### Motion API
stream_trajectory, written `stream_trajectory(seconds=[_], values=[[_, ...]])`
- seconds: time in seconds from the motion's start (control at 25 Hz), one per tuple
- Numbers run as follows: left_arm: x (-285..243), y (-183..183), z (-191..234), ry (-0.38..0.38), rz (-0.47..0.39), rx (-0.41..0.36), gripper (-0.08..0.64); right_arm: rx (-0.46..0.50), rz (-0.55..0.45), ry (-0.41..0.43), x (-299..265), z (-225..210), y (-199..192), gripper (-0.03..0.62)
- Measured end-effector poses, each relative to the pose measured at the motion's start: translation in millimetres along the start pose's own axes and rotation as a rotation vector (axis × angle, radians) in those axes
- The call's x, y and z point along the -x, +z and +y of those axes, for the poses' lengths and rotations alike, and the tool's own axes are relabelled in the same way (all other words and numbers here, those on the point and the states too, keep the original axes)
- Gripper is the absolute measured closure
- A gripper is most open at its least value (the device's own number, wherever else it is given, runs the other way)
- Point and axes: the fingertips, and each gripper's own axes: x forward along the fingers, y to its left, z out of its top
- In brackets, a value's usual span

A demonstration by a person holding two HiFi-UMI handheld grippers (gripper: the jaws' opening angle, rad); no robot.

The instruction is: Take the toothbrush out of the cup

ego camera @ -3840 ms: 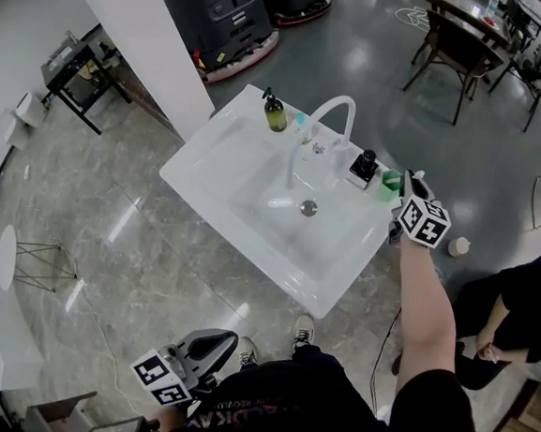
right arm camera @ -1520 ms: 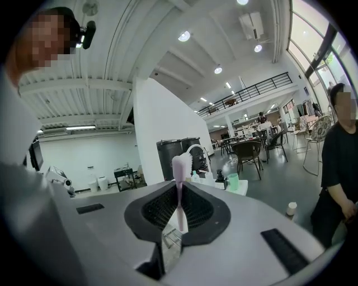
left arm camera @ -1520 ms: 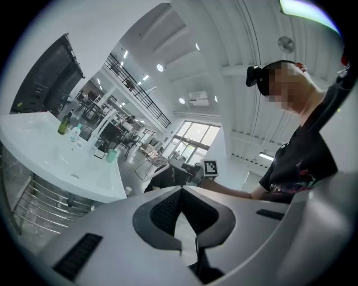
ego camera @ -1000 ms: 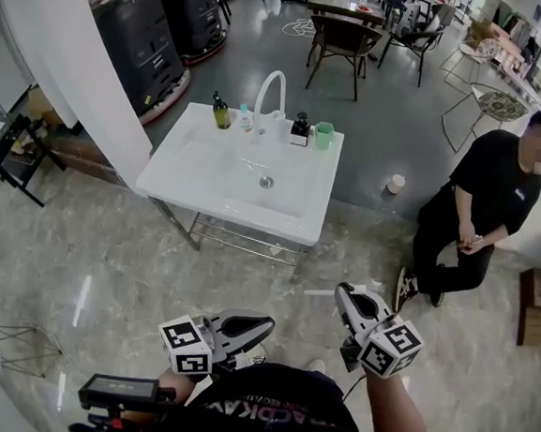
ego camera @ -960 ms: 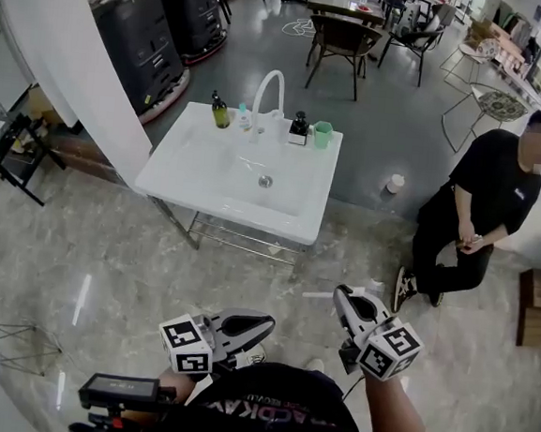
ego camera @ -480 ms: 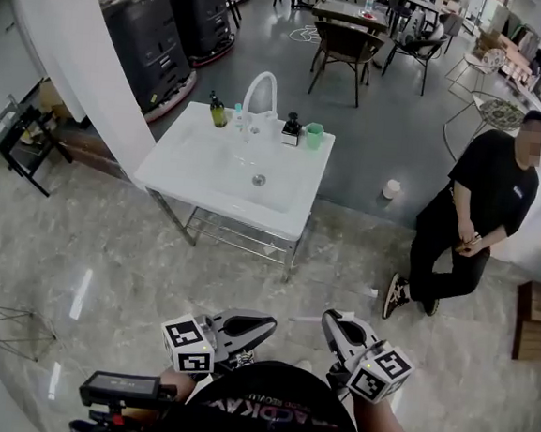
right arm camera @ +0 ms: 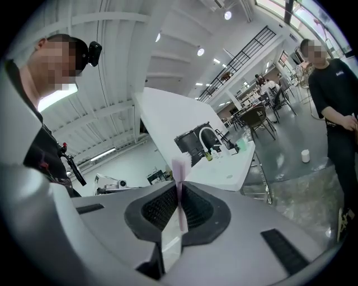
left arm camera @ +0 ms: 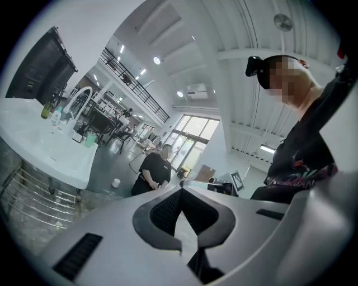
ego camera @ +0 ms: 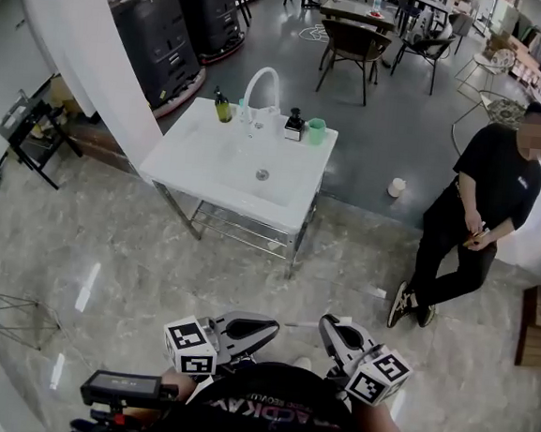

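Head view, left to right: two black machines (ego camera: 179,19) stand against the white wall; before them a white sink (ego camera: 195,170) on a metal frame carries along its back edge an olive soap bottle (ego camera: 223,107), a white arched faucet (ego camera: 259,85), a dark dispenser (ego camera: 295,124) and, at the right end, the green cup (ego camera: 315,132); nothing can be seen standing in the cup from here; the sink stands well apart from both grippers, across a stretch of marble floor.

Bottom centre: the left gripper (ego camera: 271,326), close to the wearer's body, points right; in the left gripper view its jaws (left arm camera: 180,193) meet at the tips with nothing between them; the sink (left arm camera: 39,146) and cup (left arm camera: 89,140) appear far off at left.

Just beside it, the right gripper (ego camera: 326,323) points up and to the left; in the right gripper view its jaws (right arm camera: 180,189) are closed upon the pale pink handle of the toothbrush (right arm camera: 180,177), which stands upright between the pads with its bristled head above them; the sink (right arm camera: 224,165) lies distant behind.

Further right: a small white paper cup (ego camera: 397,187) on the grey floor; a person in black (ego camera: 484,196) leaning with legs stretched out; a table and chairs (ego camera: 357,34) at the upper edge.
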Motion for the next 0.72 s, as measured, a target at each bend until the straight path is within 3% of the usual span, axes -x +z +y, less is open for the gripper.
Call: stream_trajectory(seconds=[0.72], values=[[-6, -14, -10, 0.097, -0.017, -0.016, 0.552, -0.033, 0.032, 0.048, 12, -7, -10, 0.566]])
